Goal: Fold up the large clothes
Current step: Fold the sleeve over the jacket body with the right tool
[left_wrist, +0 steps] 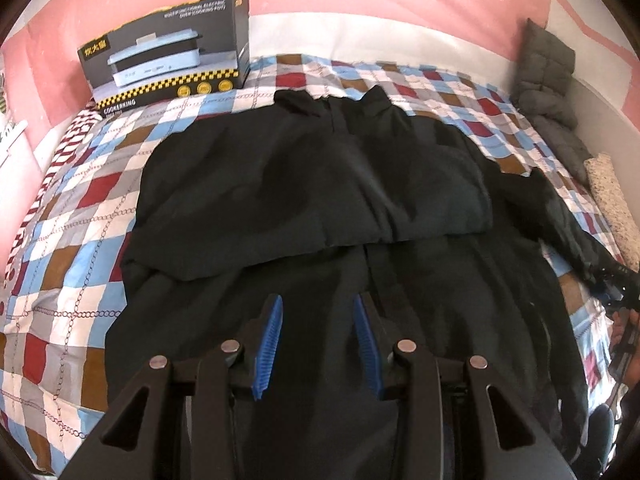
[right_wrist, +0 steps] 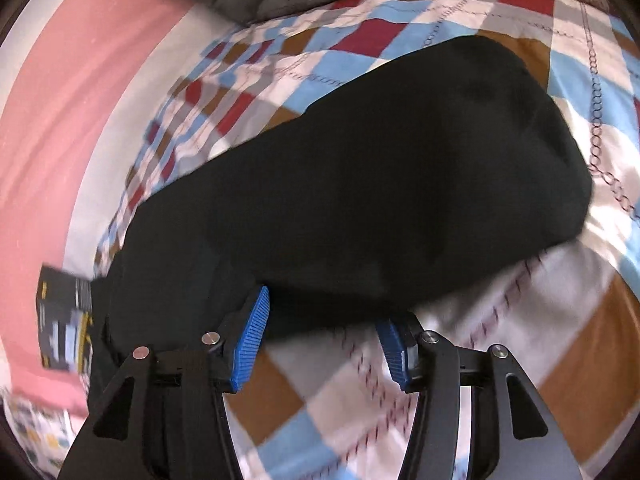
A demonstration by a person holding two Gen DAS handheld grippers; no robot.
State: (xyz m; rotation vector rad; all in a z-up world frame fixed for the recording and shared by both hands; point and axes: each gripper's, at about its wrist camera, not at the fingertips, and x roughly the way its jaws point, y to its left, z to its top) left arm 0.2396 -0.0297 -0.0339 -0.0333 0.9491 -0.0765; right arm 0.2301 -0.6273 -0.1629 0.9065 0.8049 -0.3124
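Observation:
A large black jacket (left_wrist: pixel 312 184) lies spread flat on a checked bedspread (left_wrist: pixel 72 240), collar toward the far wall. One sleeve is folded across its chest. The other sleeve (left_wrist: pixel 560 228) trails out to the right. My left gripper (left_wrist: pixel 317 300) hovers over the jacket's lower middle, its blue pads apart with nothing between them. In the right wrist view the black sleeve (right_wrist: pixel 360 168) lies across the bedspread (right_wrist: pixel 580 340) just ahead of my right gripper (right_wrist: pixel 322 308). That gripper is open, and its left pad sits at the sleeve's near edge without gripping any cloth.
A dark cooking-pot box (left_wrist: pixel 168 64) stands at the bed's far left corner and shows again as the box (right_wrist: pixel 64 328) in the right wrist view. A grey quilted garment (left_wrist: pixel 548 80) and a speckled roll (left_wrist: pixel 612 208) line the right side. A pink and white wall rises behind.

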